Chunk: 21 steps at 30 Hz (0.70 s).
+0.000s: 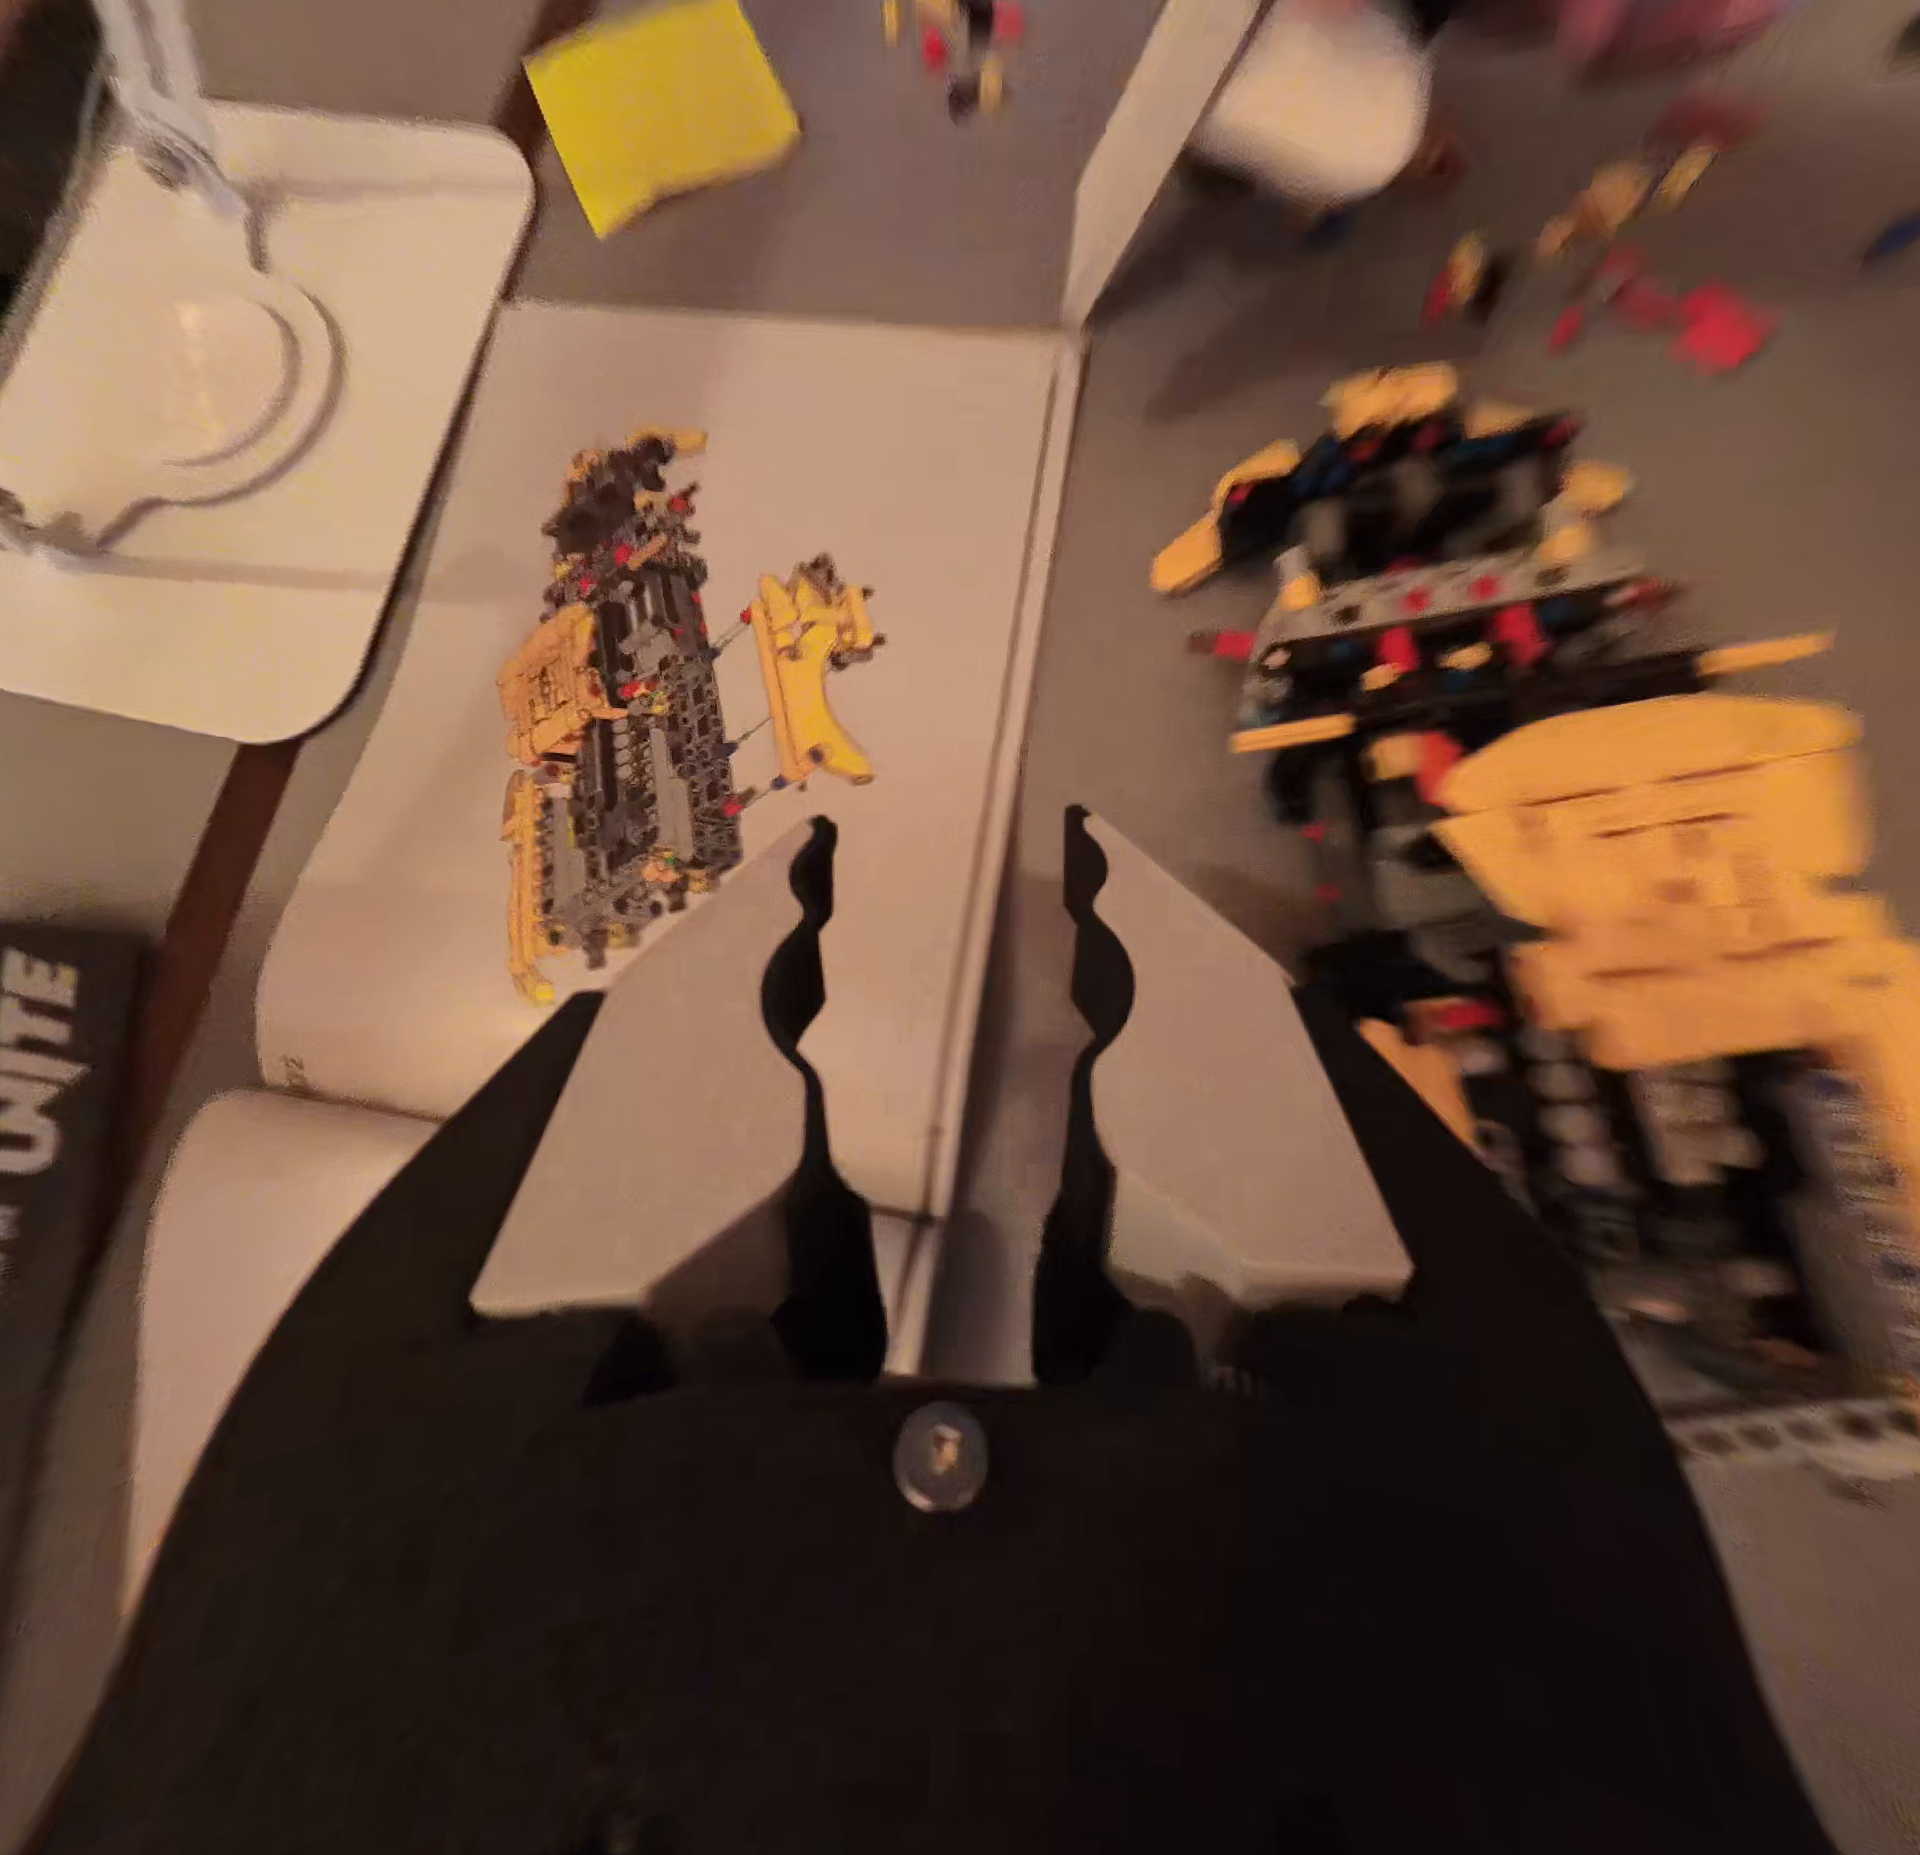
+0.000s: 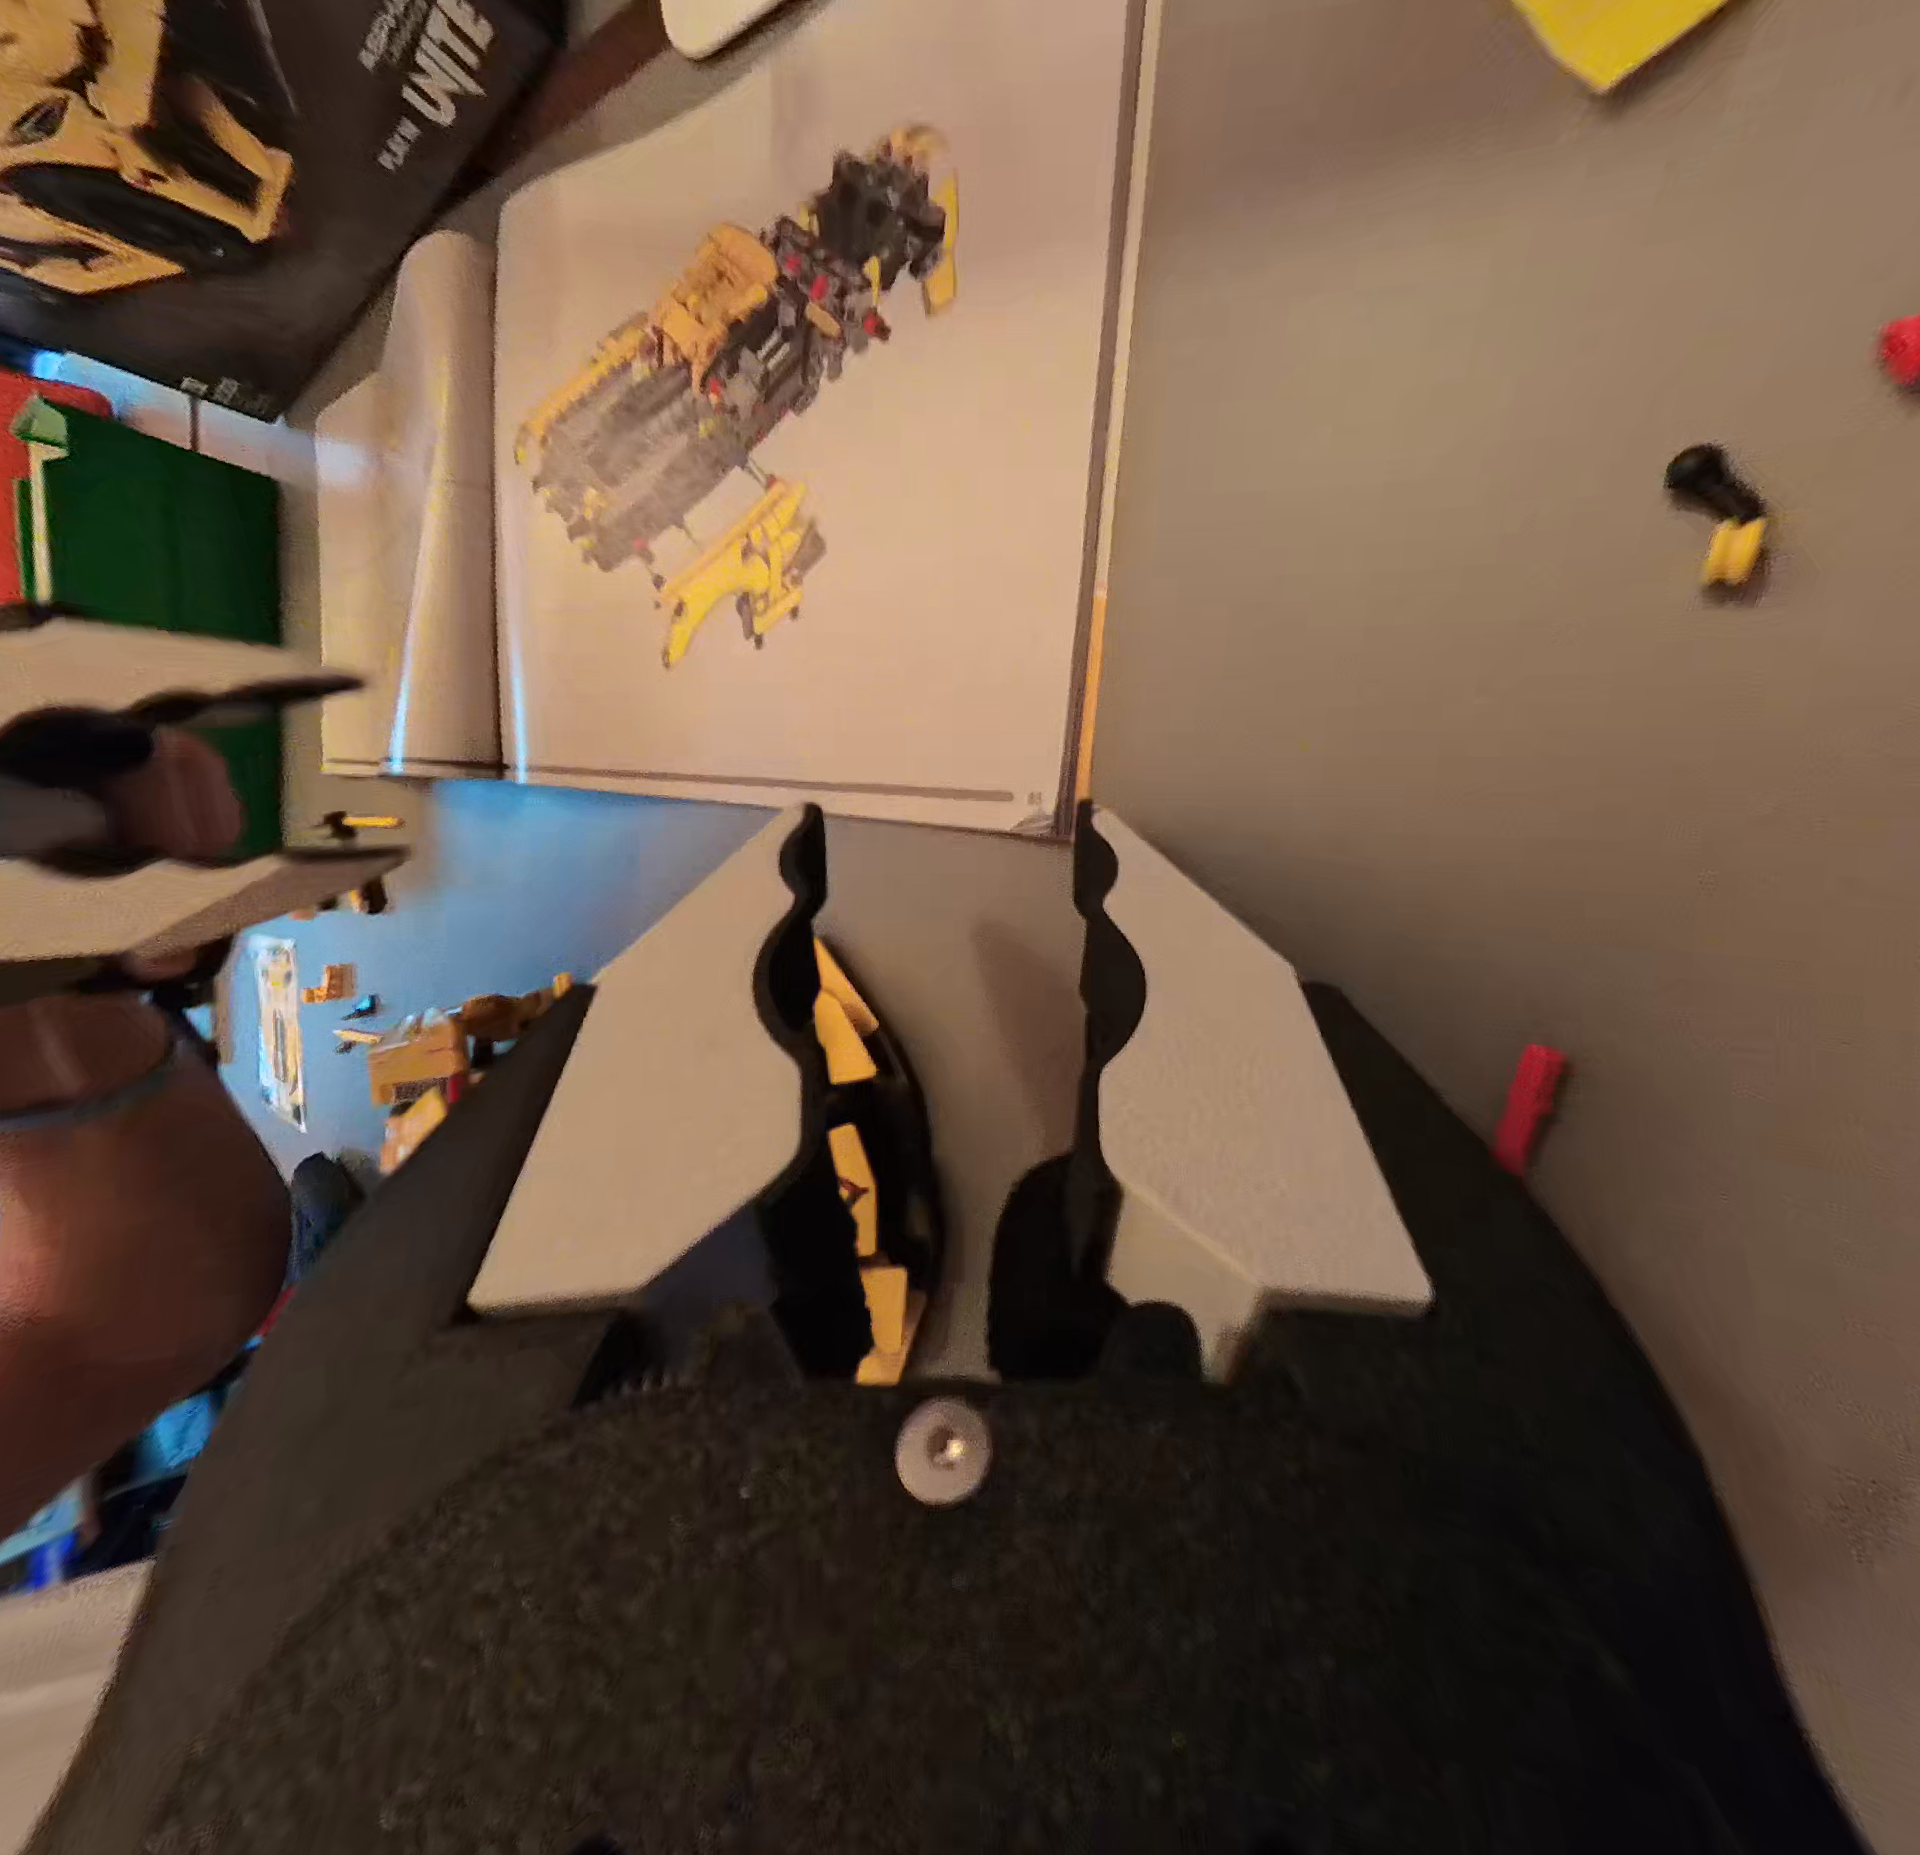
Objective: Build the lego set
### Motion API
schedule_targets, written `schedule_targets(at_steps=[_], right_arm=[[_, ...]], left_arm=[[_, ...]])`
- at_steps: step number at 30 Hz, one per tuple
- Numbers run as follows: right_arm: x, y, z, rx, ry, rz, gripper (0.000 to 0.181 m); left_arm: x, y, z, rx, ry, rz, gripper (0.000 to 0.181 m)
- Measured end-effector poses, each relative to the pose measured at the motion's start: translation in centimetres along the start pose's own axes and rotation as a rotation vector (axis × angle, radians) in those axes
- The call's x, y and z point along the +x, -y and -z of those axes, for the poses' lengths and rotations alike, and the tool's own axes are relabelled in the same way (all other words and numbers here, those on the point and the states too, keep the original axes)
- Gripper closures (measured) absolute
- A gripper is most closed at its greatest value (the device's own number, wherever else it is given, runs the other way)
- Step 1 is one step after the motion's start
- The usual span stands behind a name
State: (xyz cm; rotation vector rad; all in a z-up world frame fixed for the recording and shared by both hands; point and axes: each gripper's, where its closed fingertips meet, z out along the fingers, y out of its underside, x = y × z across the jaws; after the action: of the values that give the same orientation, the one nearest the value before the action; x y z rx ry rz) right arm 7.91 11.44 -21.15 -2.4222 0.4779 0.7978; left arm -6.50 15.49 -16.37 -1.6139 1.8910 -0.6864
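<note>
White lettering on the dark set box (image 2: pixel 312 143); small page number on the instruction booklet (image 2: pixel 1034 799).

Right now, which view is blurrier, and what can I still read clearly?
Left wrist view: heavy motion blur on the yellow-and-black lego model; the open white instruction booklet stays fairly sharp. Right wrist view: mostly crisp, blurring toward the left edge; warm dim lighting in both.

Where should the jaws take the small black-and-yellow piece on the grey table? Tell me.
Grip the black-and-yellow piece across its narrow black stem, coming straight down from above. It lies flat on the table with open space around it; the yellow end looks rounded and likelier to slip.
</note>
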Motion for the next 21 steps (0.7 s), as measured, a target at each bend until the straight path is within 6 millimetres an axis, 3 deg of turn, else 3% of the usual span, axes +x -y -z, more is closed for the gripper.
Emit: schedule_targets(at_steps=[2, 5, 10, 16, 21], right_arm=[[-0.5, -0.4, -0.3, -0.019, 0.051, -0.016, 0.134], [-0.9, -0.1, -0.3, 0.004, 0.07, -0.023, 0.135], [-1.4, 0.2, -0.4, -0.012, 0.071, 0.002, 0.136], [-0.6, -0.1, -0.5, -0.016, 0.03, 0.001, 0.136], [-0.1, -0.4, -0.7, -0.022, 0.035, -0.02, 0.136]], left_arm=[[-0.7, -1.0, -2.4, -0.099, 0.004, -0.072, 0.132], [-0.6, -1.1, -3.8, -0.092, -0.014, -0.057, 0.132], [0.7, -0.2, -3.1, 0.03, -0.066, 0.062, 0.132], [1.0, 0.8, -1.8, 0.133, -0.074, 0.21, 0.132], [1.6, -0.3, -2.0, 0.106, -0.07, 0.196, 0.132]])
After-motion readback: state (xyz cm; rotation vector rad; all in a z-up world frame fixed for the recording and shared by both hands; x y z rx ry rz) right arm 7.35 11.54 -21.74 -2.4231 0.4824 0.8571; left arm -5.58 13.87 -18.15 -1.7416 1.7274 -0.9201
